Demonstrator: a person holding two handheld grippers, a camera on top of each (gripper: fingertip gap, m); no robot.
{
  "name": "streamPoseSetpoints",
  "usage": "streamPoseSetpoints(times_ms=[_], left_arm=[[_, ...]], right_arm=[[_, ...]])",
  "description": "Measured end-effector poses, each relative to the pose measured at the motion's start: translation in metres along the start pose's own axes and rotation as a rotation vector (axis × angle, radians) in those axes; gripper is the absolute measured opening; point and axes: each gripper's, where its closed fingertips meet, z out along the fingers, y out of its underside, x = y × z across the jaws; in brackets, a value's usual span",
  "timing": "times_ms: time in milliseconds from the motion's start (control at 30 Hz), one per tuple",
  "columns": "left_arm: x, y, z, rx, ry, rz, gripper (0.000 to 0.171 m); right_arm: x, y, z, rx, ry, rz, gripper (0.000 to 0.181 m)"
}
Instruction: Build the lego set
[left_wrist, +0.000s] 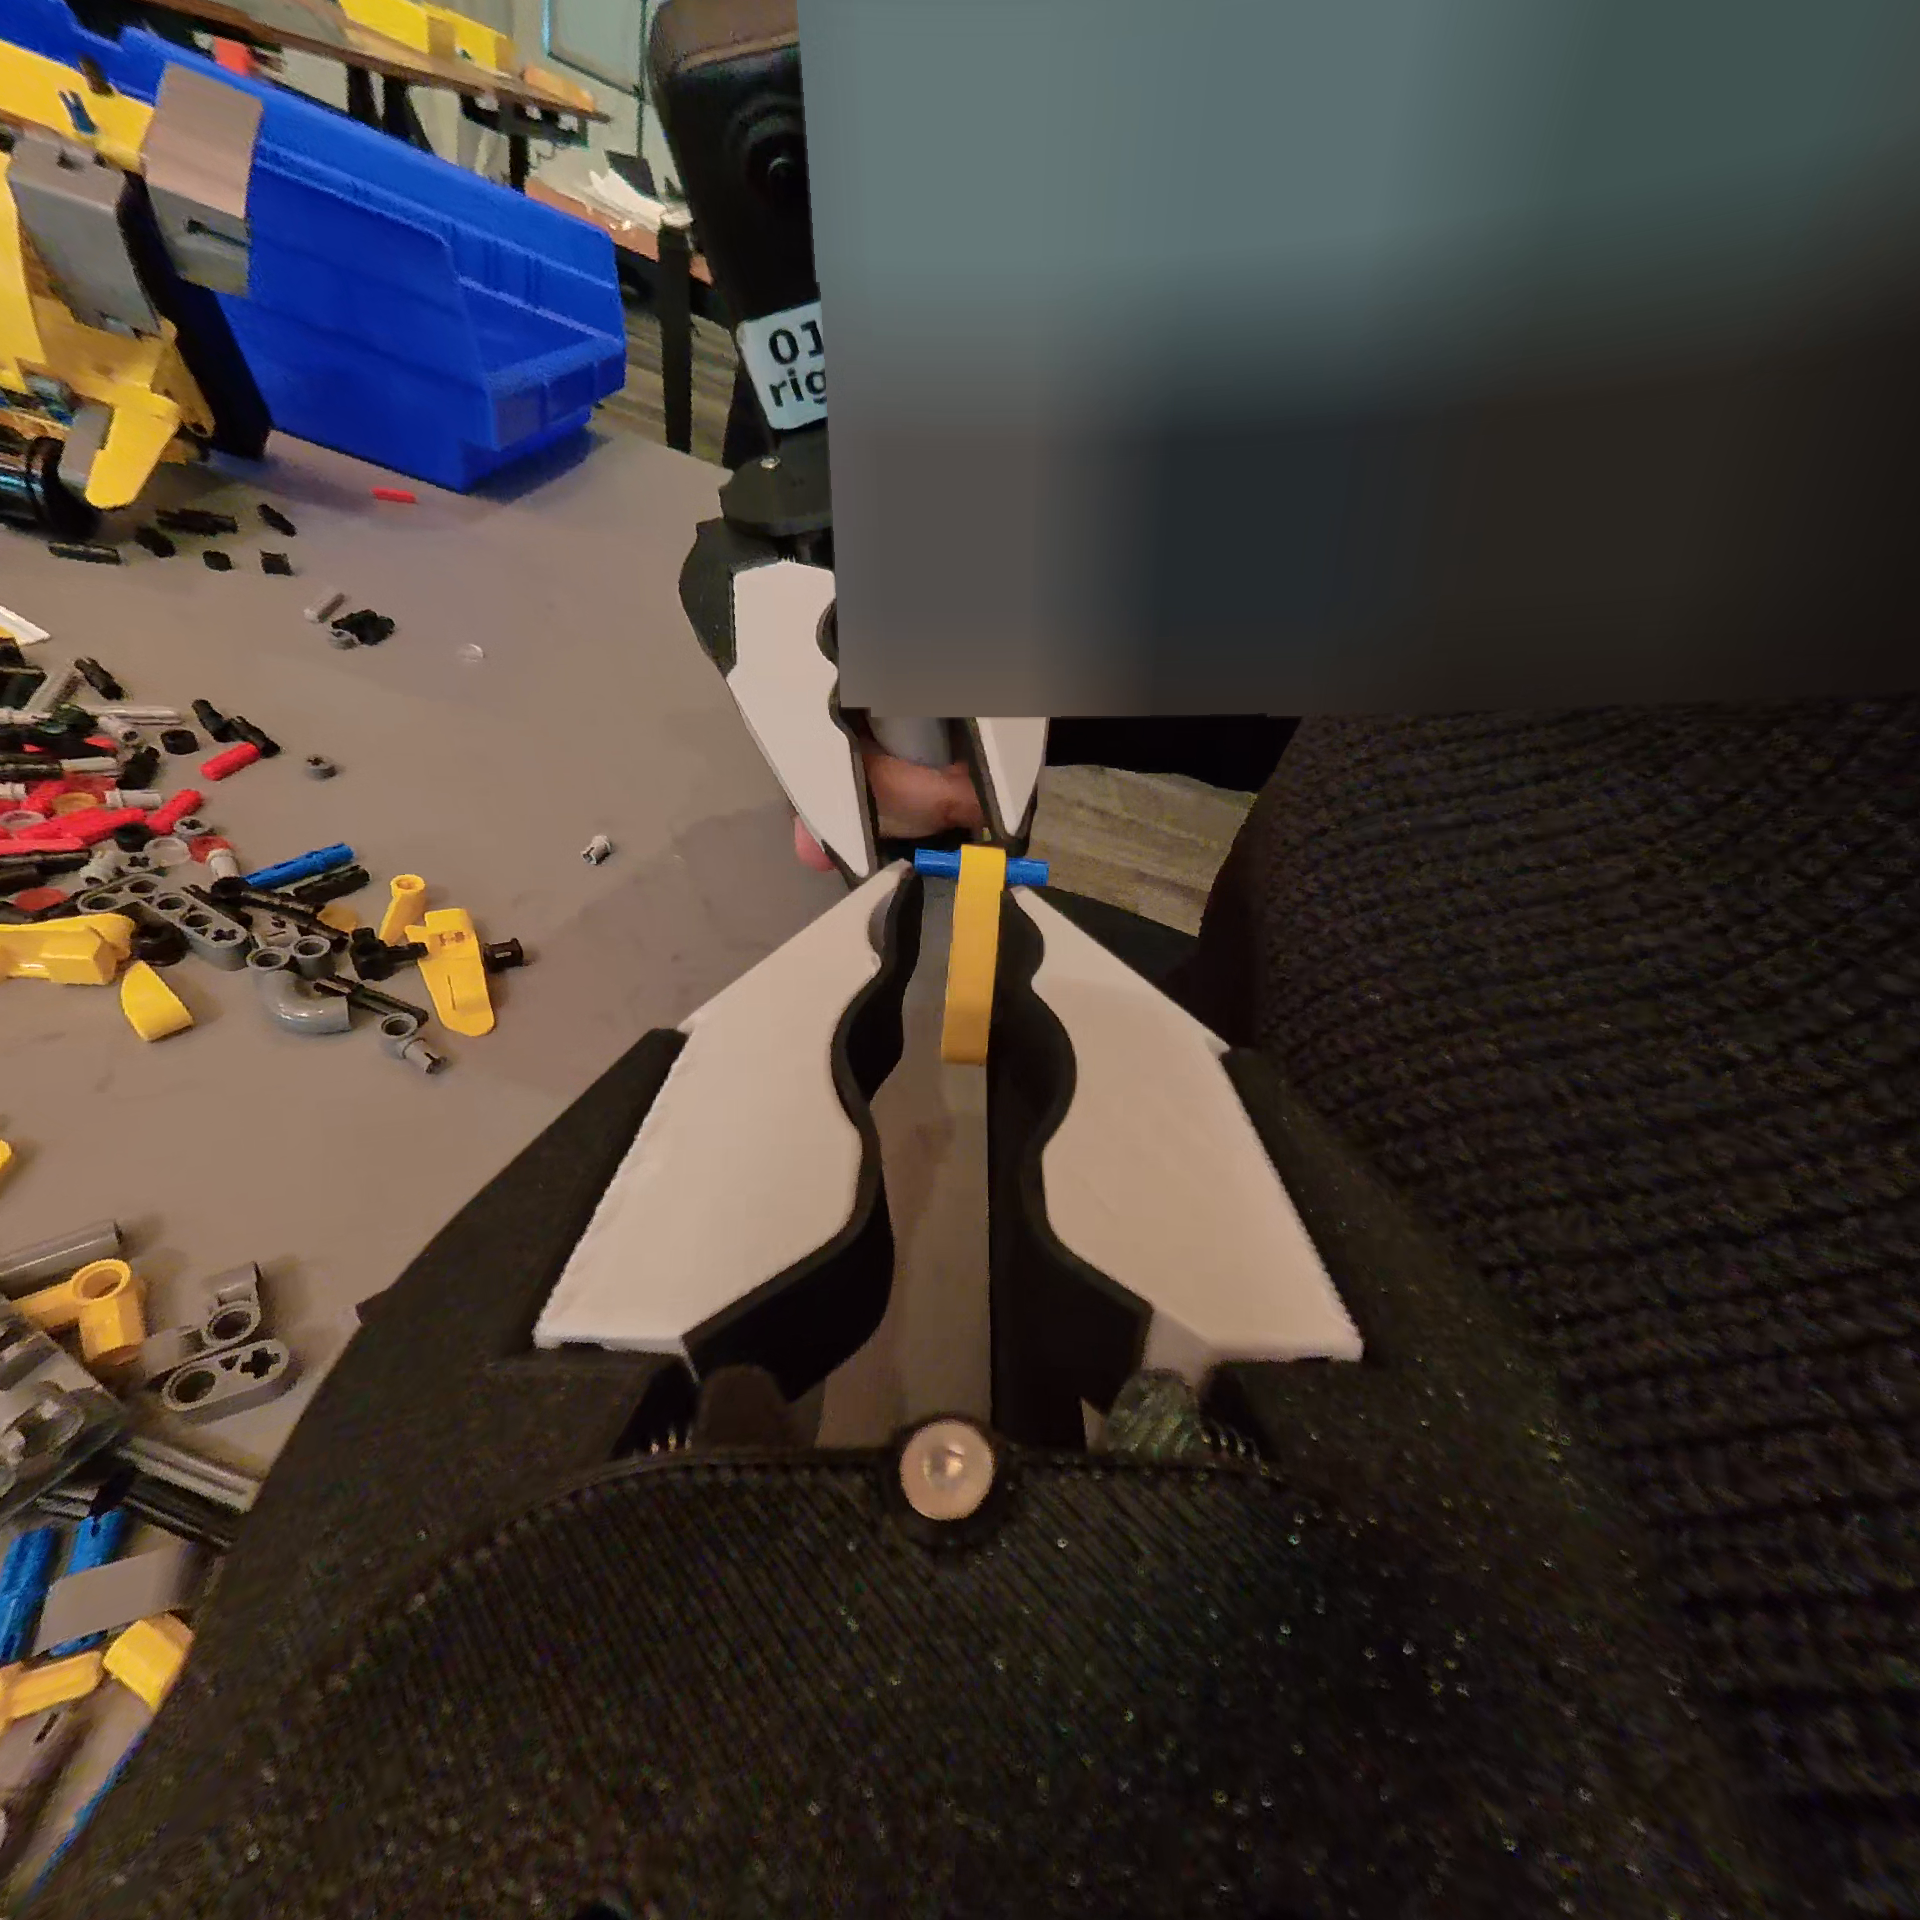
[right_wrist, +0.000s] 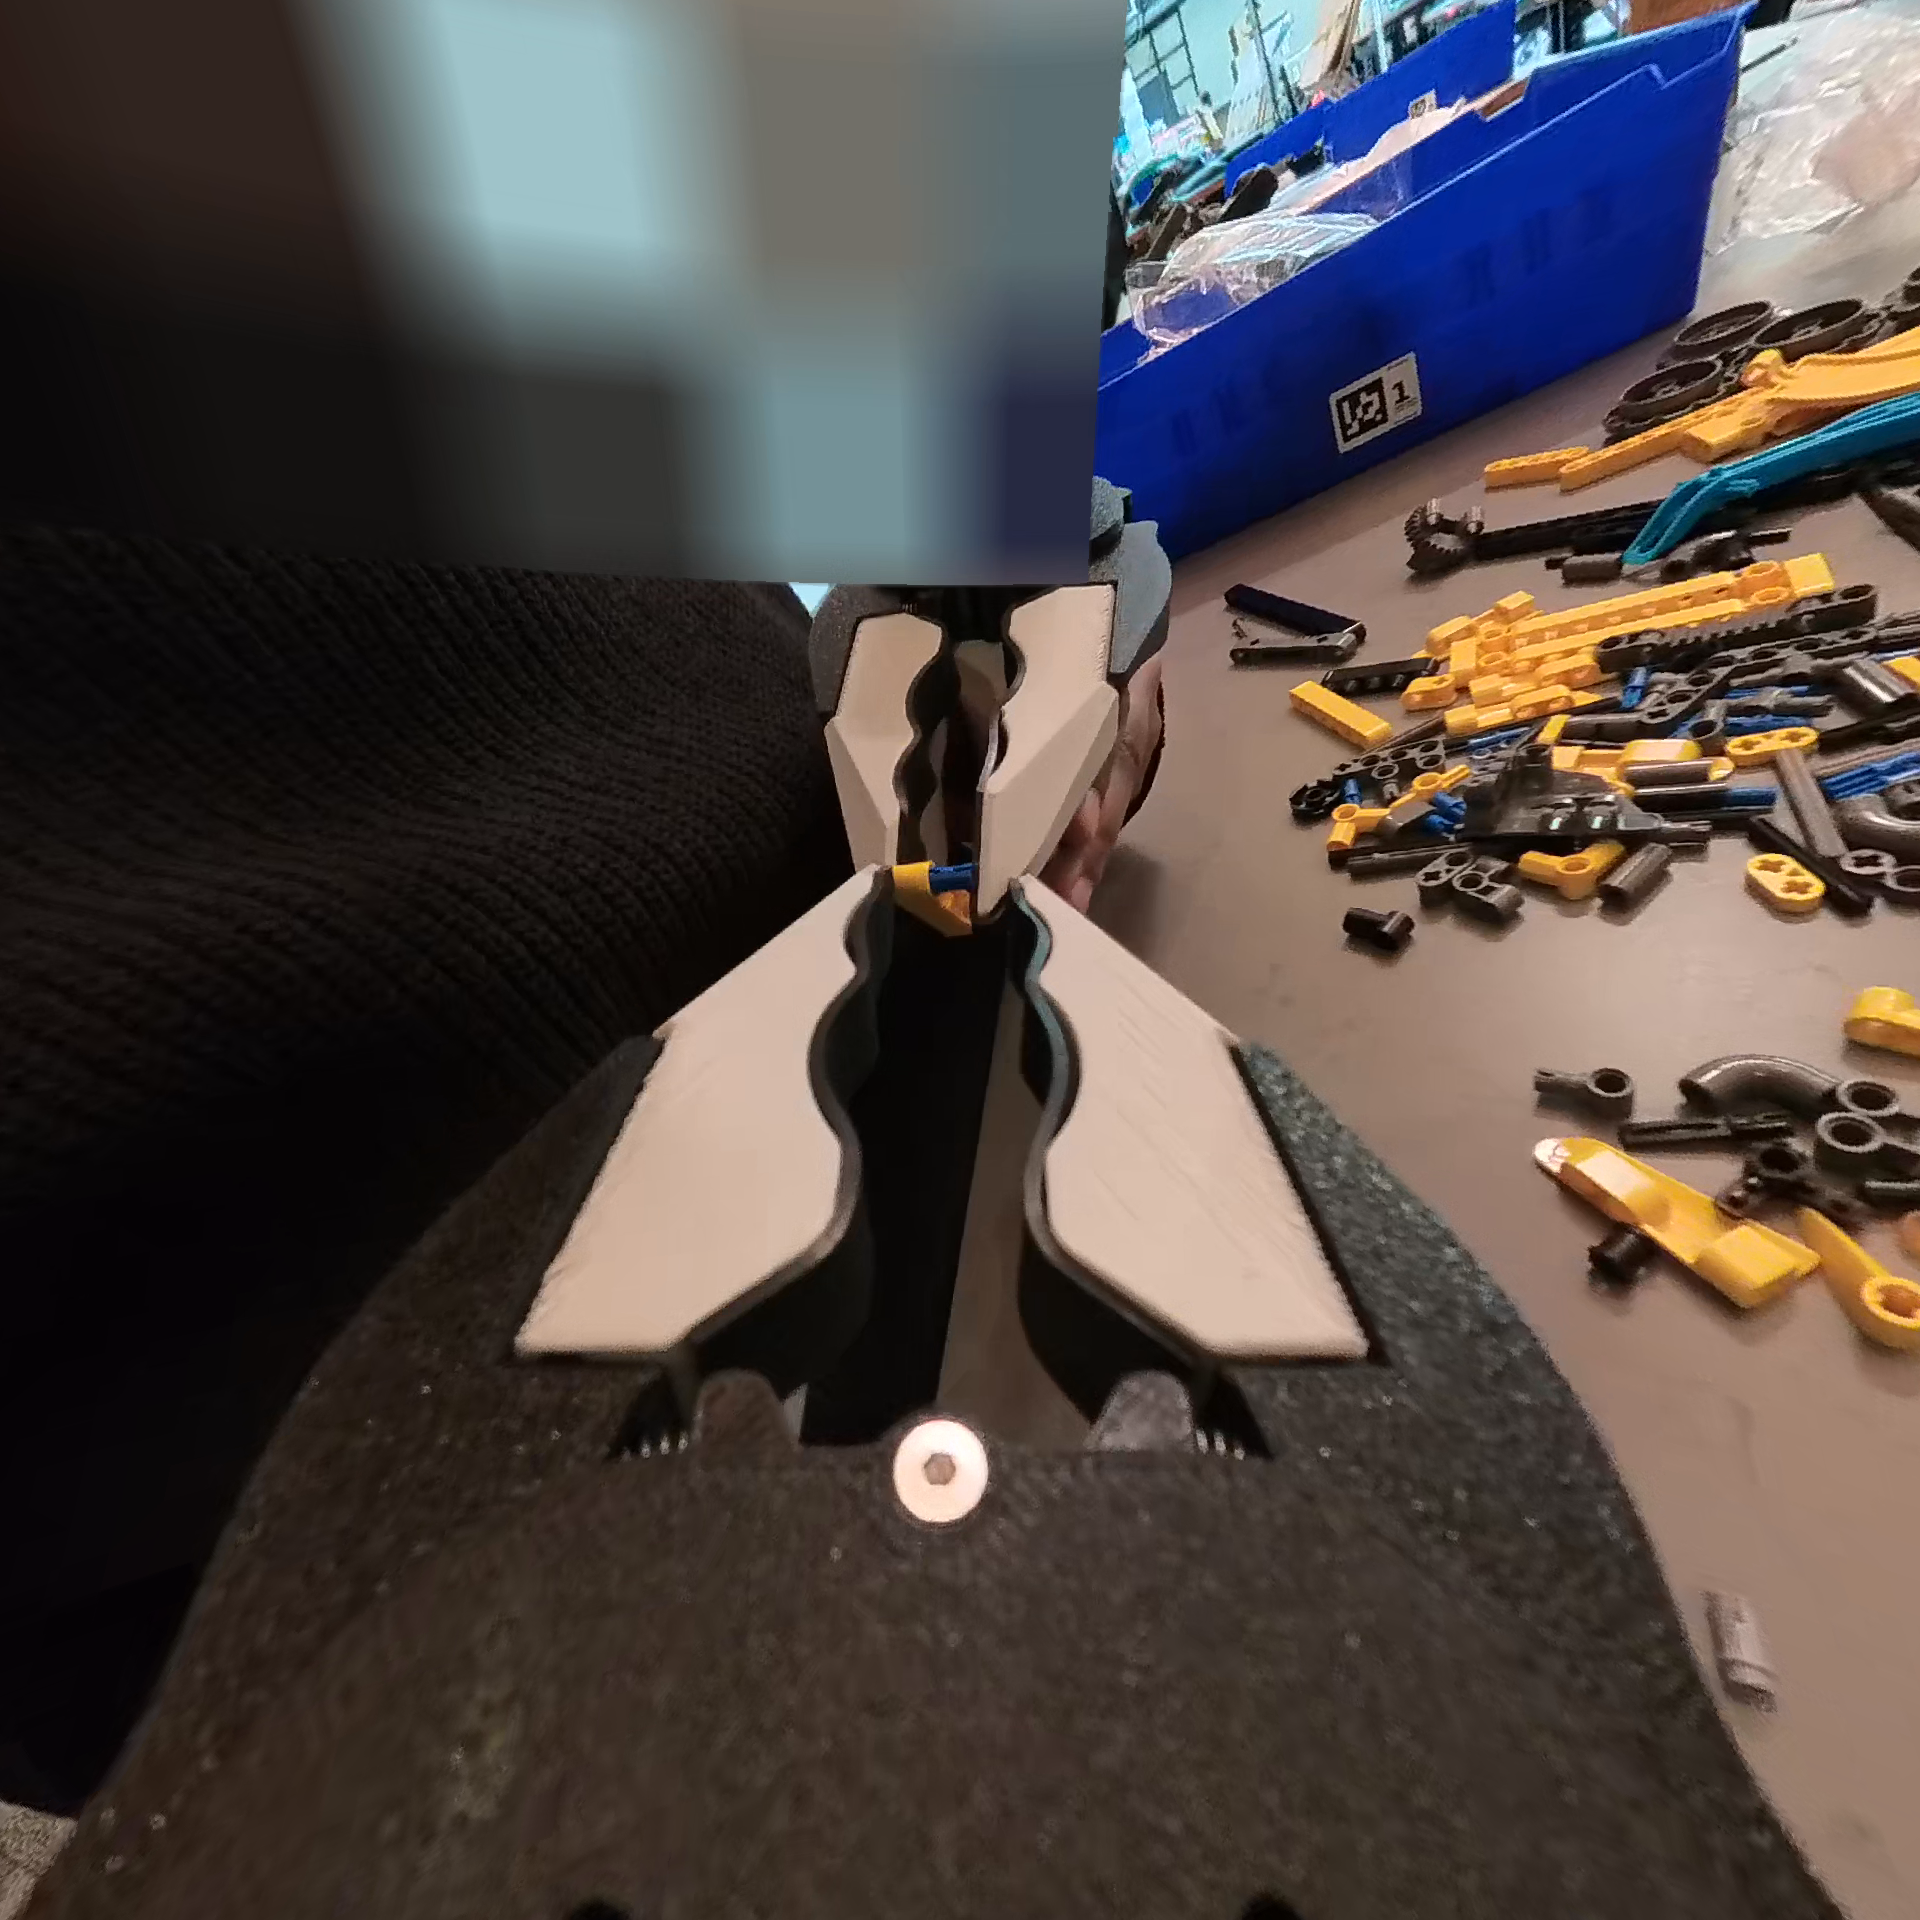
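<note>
My left gripper (left_wrist: 961, 883) is shut on a yellow beam (left_wrist: 971, 956). The beam lies lengthwise between its fingers, and a blue pin (left_wrist: 977, 868) sits crosswise through its far end. My right gripper (right_wrist: 948, 891) meets the left one tip to tip above the table edge. Its jaws are drawn in narrowly around the blue pin (right_wrist: 951, 878) and the end of the yellow beam (right_wrist: 916, 881). In the left wrist view the right gripper (left_wrist: 930, 847) comes in from above. In the right wrist view the left gripper (right_wrist: 935, 883) points toward me. A hand shows behind each opposite gripper.
A grey table (left_wrist: 520, 727) holds scattered loose pieces (left_wrist: 260, 935), which also show in the right wrist view (right_wrist: 1610, 727). A blue bin (left_wrist: 416, 312) stands at the back and shows again on the right (right_wrist: 1403, 312). A partly built yellow model (left_wrist: 73, 260) is far left. A person's black sweater (left_wrist: 1558, 1039) is close behind the grippers. My left and right fingertips are right by each other. Both grippers' tips are roughly 35 cm from the partly built yellow model (left_wrist: 73, 260).
</note>
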Motion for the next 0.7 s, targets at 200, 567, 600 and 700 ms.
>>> streamPoseSetpoints(times_ms=[200, 567, 600, 700], left_arm=[[-0.004, 0.002, 0.001, -0.016, -0.019, -0.008, 0.009], [-0.073, -0.013, -0.02, 0.075, -0.383, -0.095, 0.012], [-0.078, -0.015, -0.022, 0.099, -0.386, -0.14, 0.012], [-0.091, -0.014, -0.026, 0.123, -0.412, -0.233, 0.013]], right_arm=[[0.004, 0.002, -0.001, 0.006, 0.005, 0.018, 0.021], [0.057, -0.015, -0.014, 0.021, 0.417, -0.166, 0.059], [0.059, -0.015, -0.013, 0.006, 0.458, -0.211, 0.058], [0.062, -0.01, -0.001, -0.051, 0.502, -0.262, 0.055]])
